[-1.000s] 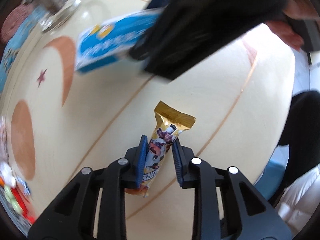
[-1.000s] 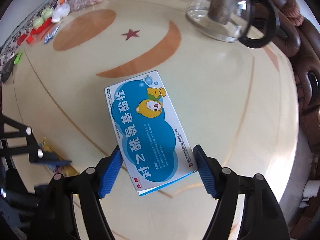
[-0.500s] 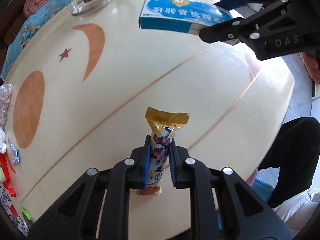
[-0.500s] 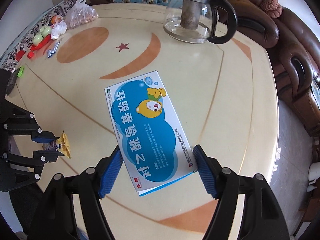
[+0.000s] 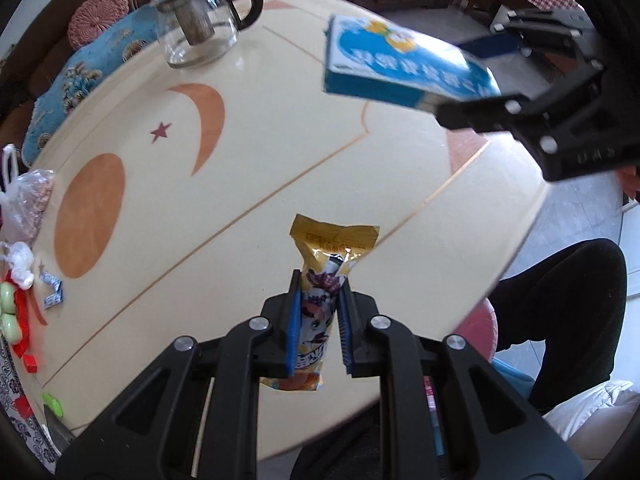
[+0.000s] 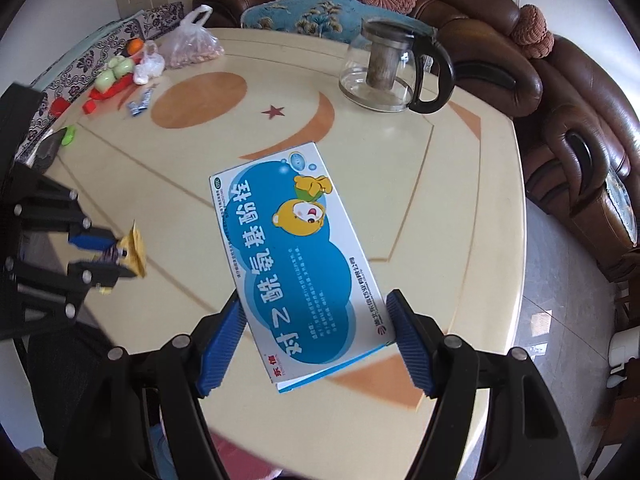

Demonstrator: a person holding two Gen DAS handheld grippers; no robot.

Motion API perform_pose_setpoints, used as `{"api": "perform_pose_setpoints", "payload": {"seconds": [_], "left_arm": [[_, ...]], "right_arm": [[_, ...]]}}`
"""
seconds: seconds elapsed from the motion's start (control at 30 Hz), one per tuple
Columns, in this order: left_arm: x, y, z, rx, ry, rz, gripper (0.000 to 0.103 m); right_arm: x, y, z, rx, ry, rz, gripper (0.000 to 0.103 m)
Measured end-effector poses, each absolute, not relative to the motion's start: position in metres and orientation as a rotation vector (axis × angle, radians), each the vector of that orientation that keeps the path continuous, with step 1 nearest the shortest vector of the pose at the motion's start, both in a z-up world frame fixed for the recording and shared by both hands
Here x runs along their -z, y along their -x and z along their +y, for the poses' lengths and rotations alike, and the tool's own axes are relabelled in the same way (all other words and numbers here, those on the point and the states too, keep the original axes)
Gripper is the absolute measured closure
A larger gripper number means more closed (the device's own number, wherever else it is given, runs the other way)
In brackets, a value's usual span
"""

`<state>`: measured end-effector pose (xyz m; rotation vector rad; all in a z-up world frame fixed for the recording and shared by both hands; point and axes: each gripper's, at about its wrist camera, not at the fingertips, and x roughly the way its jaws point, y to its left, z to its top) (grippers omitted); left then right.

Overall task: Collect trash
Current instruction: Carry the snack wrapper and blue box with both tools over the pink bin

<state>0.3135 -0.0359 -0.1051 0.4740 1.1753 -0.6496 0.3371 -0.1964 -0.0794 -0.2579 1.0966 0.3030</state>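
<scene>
A yellow snack wrapper hangs above the cream table, pinched between the blue pads of my left gripper, which is shut on it. The same wrapper shows at the left of the right wrist view, in the left gripper. A blue and white medicine box with a cartoon bear is clamped by its long sides in my right gripper and held clear of the table. In the left wrist view the box floats at upper right.
A glass teapot with a black handle stands at the table's far side. A plastic bag, small wrappers and red and green bits lie at the far left. Brown sofas ring the table. A person's dark-clad leg is beside the edge.
Both grippers have risen from the table with their loads. The left jaws closed tight on the wrapper and lifted it. The box moved up and to the right in the left wrist view.
</scene>
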Motion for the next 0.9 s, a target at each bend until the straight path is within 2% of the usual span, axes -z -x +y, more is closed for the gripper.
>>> {"api": "perform_pose_setpoints", "payload": {"seconds": [0.47,0.9], "left_arm": [[0.080,-0.228,-0.043,0.689,-0.483,1.100,0.086],[0.096,-0.168,-0.057,0.738,-0.525,1.091,0.086]], "right_arm": [[0.057,-0.232,-0.200,-0.320,0.242,1.059,0.034],[0.068,-0.157,-0.207,-0.329,0.257,1.074,0.034]]}}
